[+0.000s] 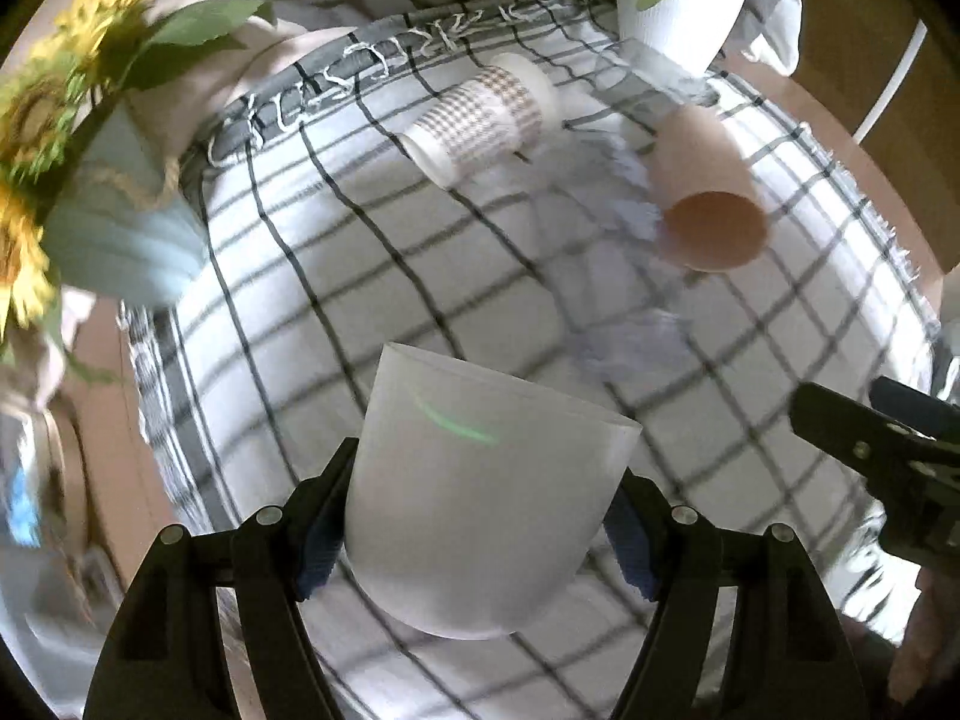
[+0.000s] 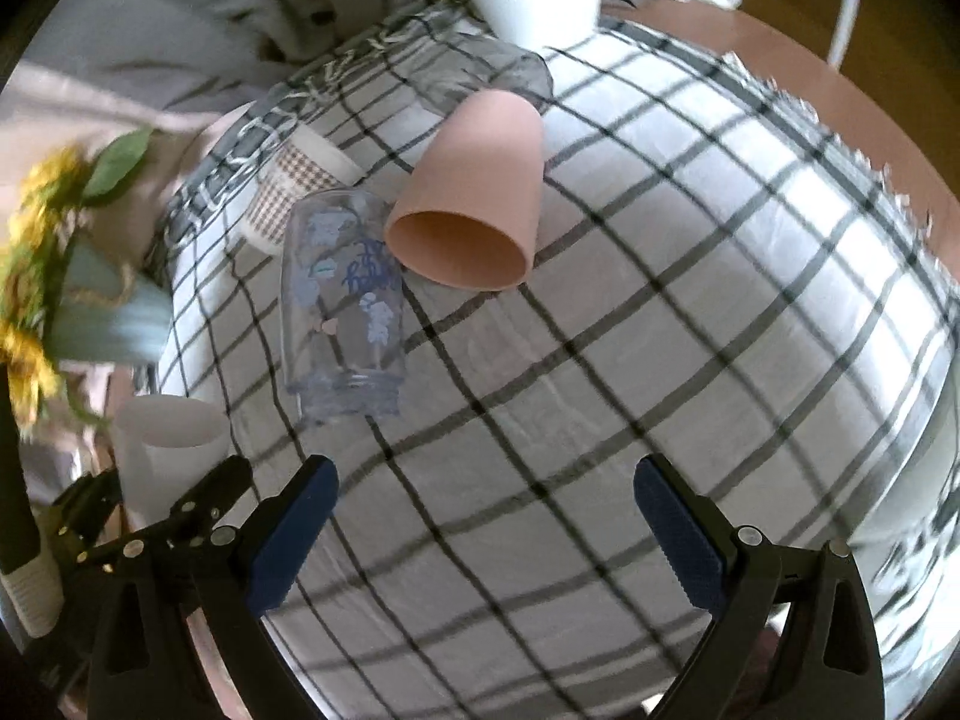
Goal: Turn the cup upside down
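Observation:
My left gripper (image 1: 474, 531) is shut on a frosted white cup (image 1: 480, 492) and holds it above the checked cloth, its mouth pointing away and up. The same cup (image 2: 165, 444) and left gripper (image 2: 150, 528) show at the lower left of the right wrist view. My right gripper (image 2: 483, 531) is open and empty over the cloth; it also shows in the left wrist view (image 1: 864, 426). A pink cup (image 2: 474, 204) lies on its side, as do a clear printed glass (image 2: 342, 300) and a houndstooth paper cup (image 1: 480, 117).
A checked tablecloth (image 2: 690, 312) covers the table. A pale blue vase of sunflowers (image 1: 114, 228) stands at the left. A white plant pot (image 1: 678, 6) stands at the far edge. A wooden surface (image 2: 780, 54) lies beyond the cloth on the right.

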Motion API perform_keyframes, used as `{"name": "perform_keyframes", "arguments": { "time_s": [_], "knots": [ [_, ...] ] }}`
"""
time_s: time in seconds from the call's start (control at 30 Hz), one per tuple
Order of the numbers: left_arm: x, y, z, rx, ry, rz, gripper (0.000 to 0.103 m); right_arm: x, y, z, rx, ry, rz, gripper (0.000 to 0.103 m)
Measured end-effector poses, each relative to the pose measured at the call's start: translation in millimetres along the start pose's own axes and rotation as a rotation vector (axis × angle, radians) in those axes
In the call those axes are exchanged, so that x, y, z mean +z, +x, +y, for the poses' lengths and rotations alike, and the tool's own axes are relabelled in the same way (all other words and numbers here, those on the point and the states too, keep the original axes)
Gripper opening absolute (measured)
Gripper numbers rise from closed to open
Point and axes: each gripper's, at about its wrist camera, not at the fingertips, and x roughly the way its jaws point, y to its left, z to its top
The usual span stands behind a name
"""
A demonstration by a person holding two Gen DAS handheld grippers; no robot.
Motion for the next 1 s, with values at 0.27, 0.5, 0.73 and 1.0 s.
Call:
{"name": "perform_keyframes", "arguments": {
  "time_s": [0.27, 0.5, 0.73, 1.0],
  "knots": [
    [-25, -15, -41, -0.057, -0.220, -0.014, 0.073, 5, -23, -32, -0.046, -0.180, 0.010, 0.100],
    [-30, -4, -73, -0.127, -0.403, 0.016, 0.073, 17, -32, -71, -0.092, -0.238, 0.015, 0.100],
    [-23, 7, -97, -0.158, -0.499, 0.032, 0.073, 33, -33, -99, -0.132, -0.273, 0.013, 0.099],
    [-17, 29, -114, -0.222, -0.621, 0.087, 0.073, 51, -22, -127, -0.172, -0.289, 0.040, 0.099]
  ]
}}
